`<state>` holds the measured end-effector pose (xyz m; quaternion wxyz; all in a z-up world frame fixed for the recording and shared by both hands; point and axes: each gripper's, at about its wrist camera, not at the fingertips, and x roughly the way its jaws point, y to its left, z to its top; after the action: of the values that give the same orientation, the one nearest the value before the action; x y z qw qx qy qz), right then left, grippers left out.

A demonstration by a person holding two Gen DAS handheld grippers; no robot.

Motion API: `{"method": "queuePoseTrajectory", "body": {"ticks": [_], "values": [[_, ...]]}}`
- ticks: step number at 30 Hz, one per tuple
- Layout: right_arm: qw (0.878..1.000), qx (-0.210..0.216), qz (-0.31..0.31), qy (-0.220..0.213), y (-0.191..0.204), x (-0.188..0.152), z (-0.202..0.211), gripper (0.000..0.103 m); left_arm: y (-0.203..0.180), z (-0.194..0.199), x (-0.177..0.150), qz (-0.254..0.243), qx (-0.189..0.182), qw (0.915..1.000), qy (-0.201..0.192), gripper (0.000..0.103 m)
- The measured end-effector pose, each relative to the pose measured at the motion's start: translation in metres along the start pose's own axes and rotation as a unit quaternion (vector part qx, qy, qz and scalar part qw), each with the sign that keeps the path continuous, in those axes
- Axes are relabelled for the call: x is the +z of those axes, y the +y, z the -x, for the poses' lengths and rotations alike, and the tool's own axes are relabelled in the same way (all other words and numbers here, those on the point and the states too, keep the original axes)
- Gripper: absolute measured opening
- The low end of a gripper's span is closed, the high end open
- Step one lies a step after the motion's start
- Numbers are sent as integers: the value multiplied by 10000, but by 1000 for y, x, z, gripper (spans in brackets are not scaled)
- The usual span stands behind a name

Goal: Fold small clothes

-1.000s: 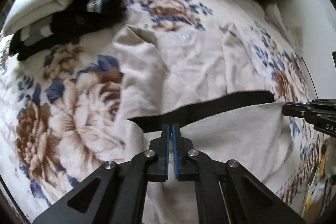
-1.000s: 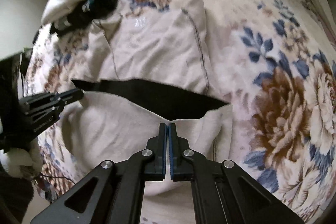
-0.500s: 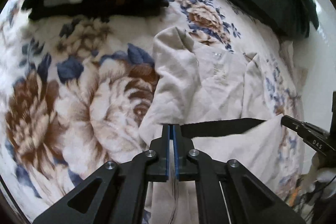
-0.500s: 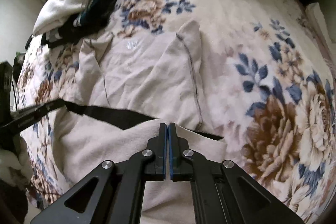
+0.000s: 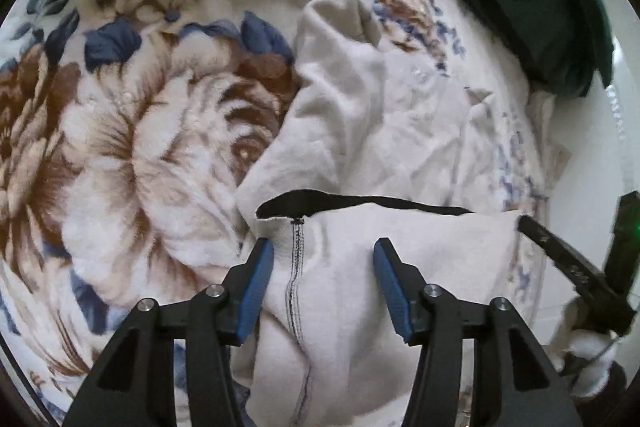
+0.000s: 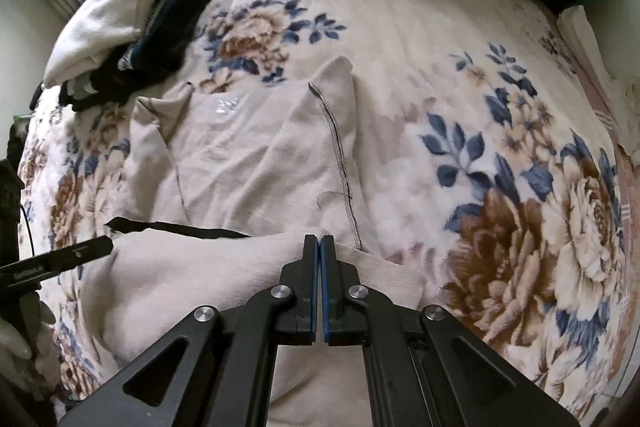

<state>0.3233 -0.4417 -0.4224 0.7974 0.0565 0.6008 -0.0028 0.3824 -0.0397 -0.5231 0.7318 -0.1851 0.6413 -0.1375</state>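
garment (image 6: 256, 155): cream top, hem folded up, on floral blanket (image 6: 500, 155)
left gripper (image 5: 323, 259): jaws wide apart, holding nothing
right gripper (image 6: 319, 247): pinched tight on folded hem

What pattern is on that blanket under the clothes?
Large brown and cream flowers with blue leaves on the blanket, clearest in the right wrist view.

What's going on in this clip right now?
A person with two handheld grippers is folding a cream garment on a floral blanket. Its lower part is doubled up over the upper part, with a black band along the fold. The left gripper is open over the folded edge, gripping nothing. The right gripper is shut on the same edge. A pile of other clothes lies farther back.
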Motion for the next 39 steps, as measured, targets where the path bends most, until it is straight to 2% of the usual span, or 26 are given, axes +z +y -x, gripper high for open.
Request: {"method": "queuePoseTrajectory", "body": {"ticks": [1, 2, 7, 11, 13, 16, 17, 19, 20, 21, 22, 24, 25, 28, 31, 32, 33, 34, 35, 36, 37, 39], "values": [[10000, -17, -20, 11, 0, 0, -1, 1, -2, 1, 0, -111, 84, 9998, -142, 26], [10000, -22, -50, 1, -1, 0, -1, 1, -4, 0, 2, -213, 216, 9994, -156, 2], [9999, -19, -68, -100, 1, 2, 8, 1, -9, 19, 11, -645, 637, 9937, -664, 0], [9999, -80, -32, -56, 1, 5, 4, 1, 8, 21, 26, -459, 745, 9936, -712, 0], [9996, -79, -57, 251, -1, 6, -11, 1, 17, 18, 29, -367, 710, 9951, -583, 0], [9964, 47, -192, 827, -7, 4, -39, 2, 29, 22, 26, -26, 407, 9981, -468, 2], [9955, 114, -276, 896, -10, 4, -43, 2, 31, 24, 24, 100, 305, 9986, -414, 4], [9923, 468, -482, 1041, -17, 4, -42, 5, 27, 30, 17, 199, 69, 9989, -428, 20], [9899, 650, -651, 1075, -23, 4, -37, 6, 26, 37, 11, 247, -86, 9986, -451, 44], [9873, 845, -868, 1025, -31, 2, -28, 19, 25, 40, 7, 283, -135, 9985, -456, 62], [9853, 988, -1061, 901, -40, 0, -17, 42, 25, 45, 1, 345, -222, 9980, -484, 62], [9822, 1023, -1439, 633, -60, -10, 7, 60, 24, 48, -10, 475, -406, 9971, -425, 62], [9801, 997, -1609, 596, -70, -18, 14, 60, 24, 46, -15, 536, -454, 9969, -365, 62], [9701, 1059, -2046, 768, -93, -41, 14, 60, 21, 27, -22, 592, -379, 9974, -127, 62], [9586, 1151, -2350, 1121, -106, -62, -9, 60, 20, 4, -24, 637, -205, 9977, 44, 62], [9537, 1310, -2417, 1220, -107, -66, -17, 60, 20, 1, -24, 607, -144, 9981, 0, 59], [9487, 1462, -2486, 1296, -107, -72, -26, 59, 19, 1, -24, 505, -64, 9986, -149, 45], [9463, 1580, -2509, 1290, -106, -73, -30, 53, 18, 0, -24, 390, 53, 9990, -212, 29], [9484, 1641, -2419, 1228, -101, -73, -31, 41, 17, -3, -22, 266, 193, 9993, -194, 12], [9551, 1472, -2283, 1181, -93, -73, -34, 9, 19, -5, -22, 251, 259, 9991, -221, 12], [9612, 1305, -2165, 1104, -89, -72, -32, 4, 22, -5, -21, 251, 327, 9989, -244, 12], [9679, 957, -2127, 939, -89, -69, -29, 4, 34, -8, -20, 336, 350, 9987, -134, 12]]}}
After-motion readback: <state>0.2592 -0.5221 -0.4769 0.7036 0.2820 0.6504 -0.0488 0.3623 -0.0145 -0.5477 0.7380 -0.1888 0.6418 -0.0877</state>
